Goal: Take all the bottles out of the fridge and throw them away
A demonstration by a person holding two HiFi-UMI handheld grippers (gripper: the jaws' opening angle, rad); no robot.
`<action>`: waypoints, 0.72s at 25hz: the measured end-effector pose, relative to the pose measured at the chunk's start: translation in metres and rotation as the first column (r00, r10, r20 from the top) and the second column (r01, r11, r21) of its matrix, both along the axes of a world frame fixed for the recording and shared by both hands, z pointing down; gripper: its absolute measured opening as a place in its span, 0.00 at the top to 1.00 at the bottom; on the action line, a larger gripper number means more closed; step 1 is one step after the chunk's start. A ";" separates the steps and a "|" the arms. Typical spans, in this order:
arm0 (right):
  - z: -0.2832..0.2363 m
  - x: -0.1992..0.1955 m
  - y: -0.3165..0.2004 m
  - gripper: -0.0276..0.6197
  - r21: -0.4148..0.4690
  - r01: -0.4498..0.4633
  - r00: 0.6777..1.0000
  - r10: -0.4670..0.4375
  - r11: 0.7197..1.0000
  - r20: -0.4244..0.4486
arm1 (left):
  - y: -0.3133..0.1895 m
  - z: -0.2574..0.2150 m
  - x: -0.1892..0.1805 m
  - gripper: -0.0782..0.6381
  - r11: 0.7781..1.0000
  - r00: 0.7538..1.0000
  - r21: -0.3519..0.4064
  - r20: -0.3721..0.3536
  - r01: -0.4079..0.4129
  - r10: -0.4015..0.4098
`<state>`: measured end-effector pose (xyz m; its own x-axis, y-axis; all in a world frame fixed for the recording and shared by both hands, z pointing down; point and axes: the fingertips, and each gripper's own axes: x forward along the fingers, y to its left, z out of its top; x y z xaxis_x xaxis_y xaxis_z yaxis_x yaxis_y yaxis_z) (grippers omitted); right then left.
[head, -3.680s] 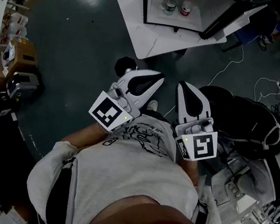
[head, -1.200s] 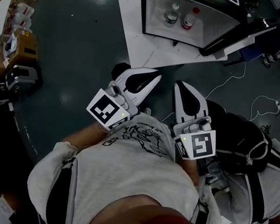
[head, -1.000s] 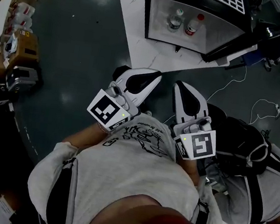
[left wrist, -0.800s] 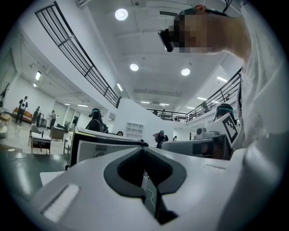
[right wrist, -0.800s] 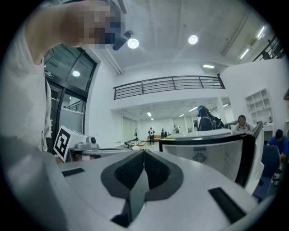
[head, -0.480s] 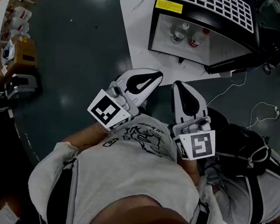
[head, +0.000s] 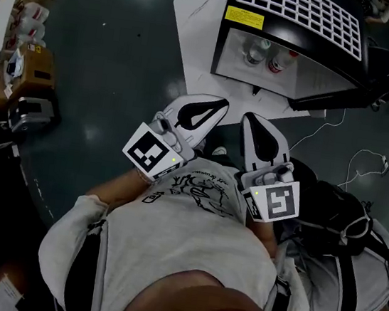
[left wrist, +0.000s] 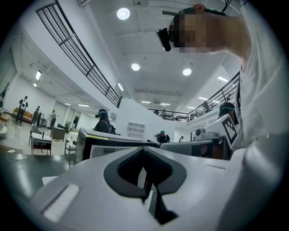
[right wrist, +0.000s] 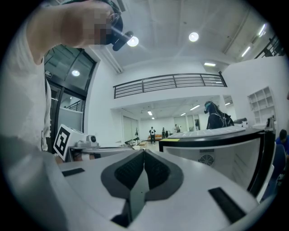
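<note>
Far ahead of me: black mini fridge, white grille on top, standing open. Two bottles upright inside, side by side: white-capped bottle left, red-capped bottle right.

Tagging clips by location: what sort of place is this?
Probably a big open lab or workshop hall: a railed upper gallery, loose white cables on the dark floor, and a small black fridge.
</note>
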<state>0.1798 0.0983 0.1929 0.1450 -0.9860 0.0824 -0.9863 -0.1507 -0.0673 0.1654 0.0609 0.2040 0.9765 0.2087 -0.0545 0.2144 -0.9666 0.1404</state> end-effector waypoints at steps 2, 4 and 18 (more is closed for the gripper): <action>-0.001 0.005 0.002 0.94 0.001 0.001 1.000 -0.001 1.000 -0.003 | 0.002 -0.001 0.005 0.88 1.000 1.000 0.003 0.002 0.005 -0.005; -0.002 0.012 0.006 0.94 0.005 0.003 1.000 -0.003 1.000 -0.006 | 0.005 -0.001 0.012 0.88 1.000 1.000 0.007 0.005 0.009 -0.009; 0.014 0.063 0.026 0.94 0.002 -0.010 0.999 0.010 1.000 -0.041 | 0.013 0.014 0.056 0.88 0.997 0.997 0.036 0.021 0.072 -0.073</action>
